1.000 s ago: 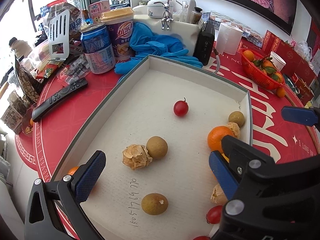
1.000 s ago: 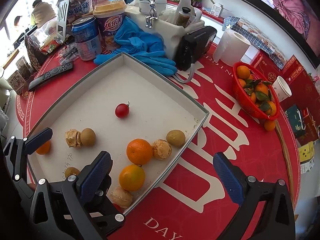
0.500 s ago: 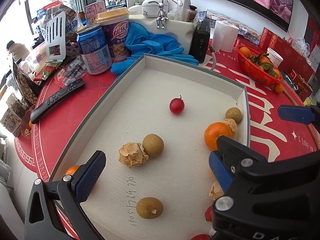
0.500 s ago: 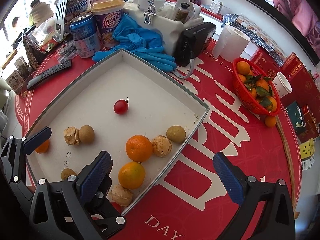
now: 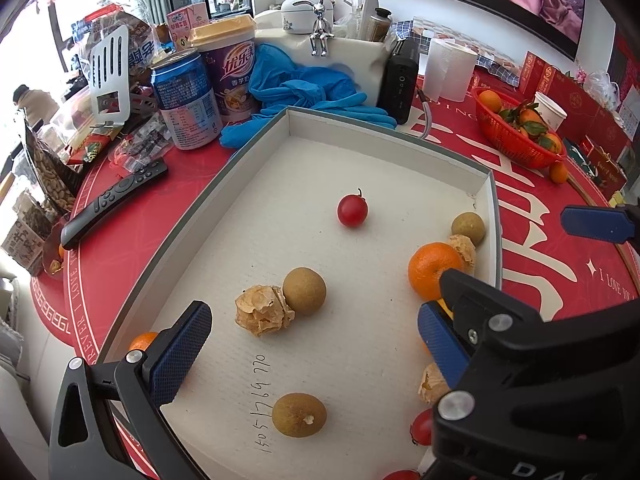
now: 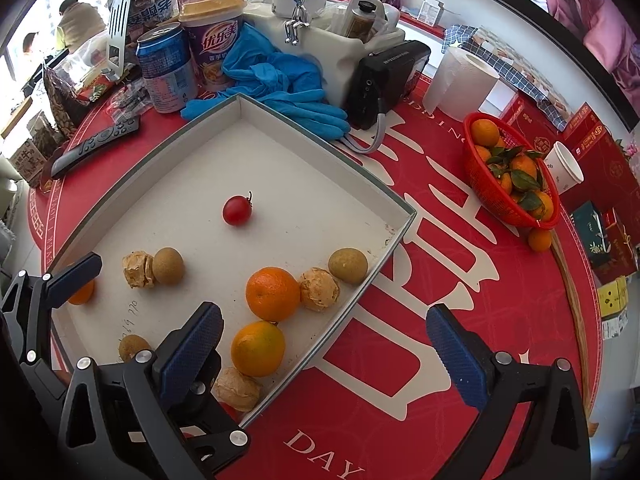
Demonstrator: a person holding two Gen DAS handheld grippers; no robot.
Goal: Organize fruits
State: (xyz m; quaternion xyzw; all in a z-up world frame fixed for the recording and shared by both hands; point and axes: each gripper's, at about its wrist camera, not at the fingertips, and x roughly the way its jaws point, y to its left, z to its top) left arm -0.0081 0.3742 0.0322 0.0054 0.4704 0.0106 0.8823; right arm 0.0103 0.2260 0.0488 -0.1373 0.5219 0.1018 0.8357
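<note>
A shallow white tray [image 5: 384, 128] [image 6: 320, 148] on the red table holds loose fruit: a cherry tomato [image 5: 352, 210] [image 6: 237, 210], two oranges [image 6: 273, 293] [image 6: 258, 348], brown longans [image 5: 304, 291] [image 6: 348, 265] and cracked husks [image 5: 262, 310] [image 6: 319, 289]. Another longan [image 5: 299, 415] lies near the front. My left gripper [image 5: 314, 340] hangs open over the tray's near part, nothing between its fingers. My right gripper [image 6: 326, 350] is open above the tray's right rim, empty. A small orange [image 5: 143, 340] [image 6: 82, 292] sits outside the tray's left edge.
A red basket of oranges [image 6: 510, 176] stands at the right with one orange [image 6: 539, 239] beside it. Behind the tray are blue gloves [image 6: 280, 84], a blue can [image 5: 186, 100], a purple cup [image 5: 234, 68], a black device [image 6: 384, 84], a paper roll [image 6: 460, 80] and a remote [image 5: 114, 200].
Both grippers have drifted slightly; the fruit in the tray sits a little lower in the left wrist view. Both stay open and no fruit has moved.
</note>
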